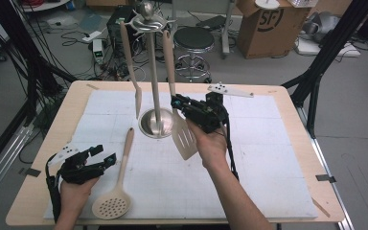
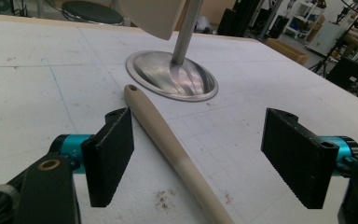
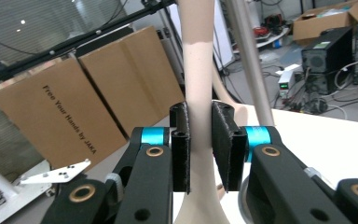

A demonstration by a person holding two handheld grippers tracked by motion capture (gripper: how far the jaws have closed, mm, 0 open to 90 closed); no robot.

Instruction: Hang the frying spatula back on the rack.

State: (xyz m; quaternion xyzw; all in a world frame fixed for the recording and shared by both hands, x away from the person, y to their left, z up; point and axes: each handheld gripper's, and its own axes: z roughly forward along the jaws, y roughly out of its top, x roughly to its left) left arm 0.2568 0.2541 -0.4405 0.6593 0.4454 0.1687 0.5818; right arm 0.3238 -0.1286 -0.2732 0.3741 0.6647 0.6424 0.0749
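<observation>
On the white-matted worktop (image 1: pixel 268 191), the left tool (image 1: pixel 101 155) rests nearest with jaws wide beside the lying skimmer (image 1: pixel 117 189). Farther in, the right tool (image 1: pixel 177 101) clamps the slotted spatula (image 1: pixel 182 134) hanging by the steel rack (image 1: pixel 155 96).

Skimmer (image 1: pixel 117 184) lies on mat left of stand (image 1: pixel 155 122); turner (image 1: pixel 179 129) hangs right.

Black stool (image 1: pixel 193 39) and cardboard boxes (image 3: pixel 81 100) — behind the table.
</observation>
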